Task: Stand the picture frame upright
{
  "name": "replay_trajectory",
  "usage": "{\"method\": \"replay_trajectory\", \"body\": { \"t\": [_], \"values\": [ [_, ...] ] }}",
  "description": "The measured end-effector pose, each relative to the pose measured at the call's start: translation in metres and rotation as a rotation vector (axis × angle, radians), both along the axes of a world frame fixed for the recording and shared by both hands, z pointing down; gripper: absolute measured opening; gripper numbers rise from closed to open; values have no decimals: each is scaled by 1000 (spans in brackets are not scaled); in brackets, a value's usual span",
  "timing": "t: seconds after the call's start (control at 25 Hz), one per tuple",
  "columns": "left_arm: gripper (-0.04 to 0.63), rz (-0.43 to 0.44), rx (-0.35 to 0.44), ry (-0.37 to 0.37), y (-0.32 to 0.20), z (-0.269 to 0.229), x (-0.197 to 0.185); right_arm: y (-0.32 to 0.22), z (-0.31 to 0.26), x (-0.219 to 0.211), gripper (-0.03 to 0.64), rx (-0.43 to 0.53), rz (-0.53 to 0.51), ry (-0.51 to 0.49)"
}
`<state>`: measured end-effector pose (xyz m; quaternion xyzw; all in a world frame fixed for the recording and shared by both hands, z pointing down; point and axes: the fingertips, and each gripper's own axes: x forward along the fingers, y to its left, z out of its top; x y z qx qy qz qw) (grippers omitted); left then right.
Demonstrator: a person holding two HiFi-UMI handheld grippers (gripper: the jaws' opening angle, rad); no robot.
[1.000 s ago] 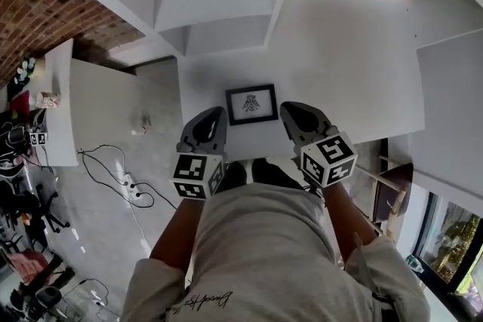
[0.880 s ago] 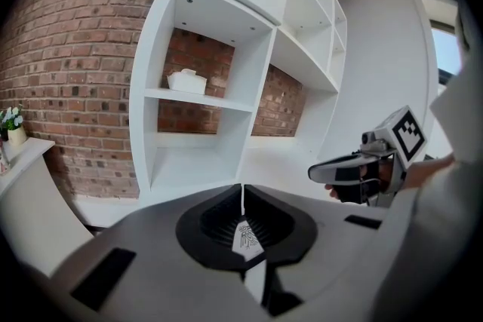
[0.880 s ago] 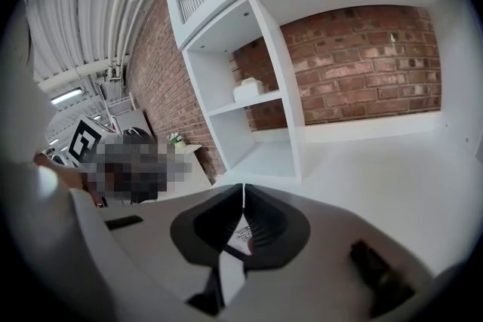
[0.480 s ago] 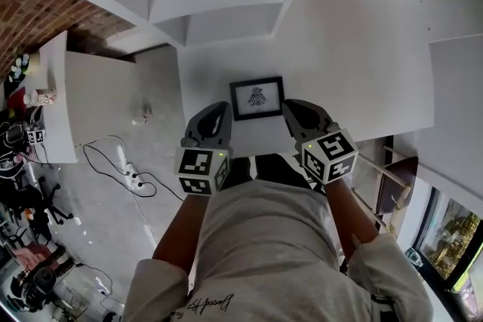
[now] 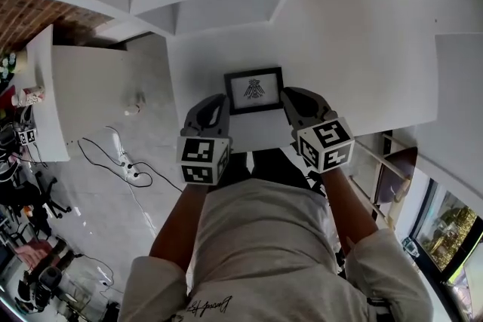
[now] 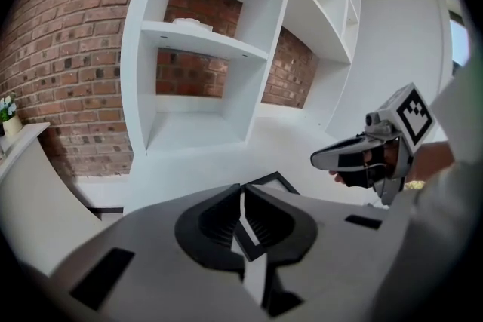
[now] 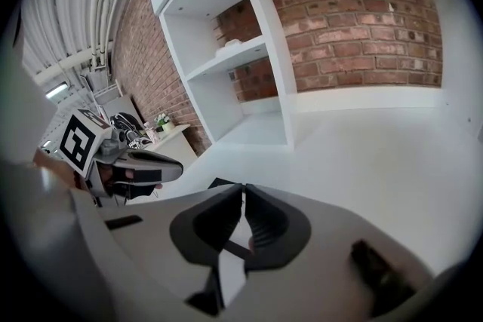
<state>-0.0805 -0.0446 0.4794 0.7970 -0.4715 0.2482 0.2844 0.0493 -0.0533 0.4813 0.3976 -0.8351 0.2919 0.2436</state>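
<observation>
The picture frame (image 5: 253,90) lies flat near the bench's (image 5: 362,49) front edge, with the left hand-held gripper (image 5: 217,102) and the right hand-held gripper (image 5: 293,96) just beside its two sides, both with jaws closed and empty, probably placed to tip it upright.

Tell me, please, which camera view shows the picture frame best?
The head view: the whole picture frame lies flat on the white surface, its print visible. The left gripper view catches only one corner beyond the jaws; the right gripper view shows just a dark sliver.
</observation>
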Motion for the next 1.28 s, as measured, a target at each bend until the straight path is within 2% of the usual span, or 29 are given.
{"method": "replay_trajectory", "body": {
  "t": [0.24, 0.36, 0.52, 0.64, 0.8, 0.92, 1.28],
  "values": [
    [27, -16, -33, 2, -2, 16, -2, 1, 20, -1, 31, -39, 7, 23],
    [82, -6, -62, 0, -1, 27, 0, 0, 31, 0, 32, -59, 12, 29],
    [101, -2, -93, -10, -1, 39, 1, -2, 41, 4, 36, -75, 19, 47],
    [114, -7, -118, -12, -2, 49, 1, -4, 51, 6, 87, -93, 21, 55],
    [130, -12, -172, 12, -1, 62, 6, -5, 61, 8, 103, -123, 15, 74],
    [130, -35, -213, 27, -1, 70, 6, -6, 69, 9, 104, -145, 17, 85],
    [129, -22, -238, 9, 1, 80, 6, -8, 80, 8, 104, -178, 15, 79]
  ]
}}
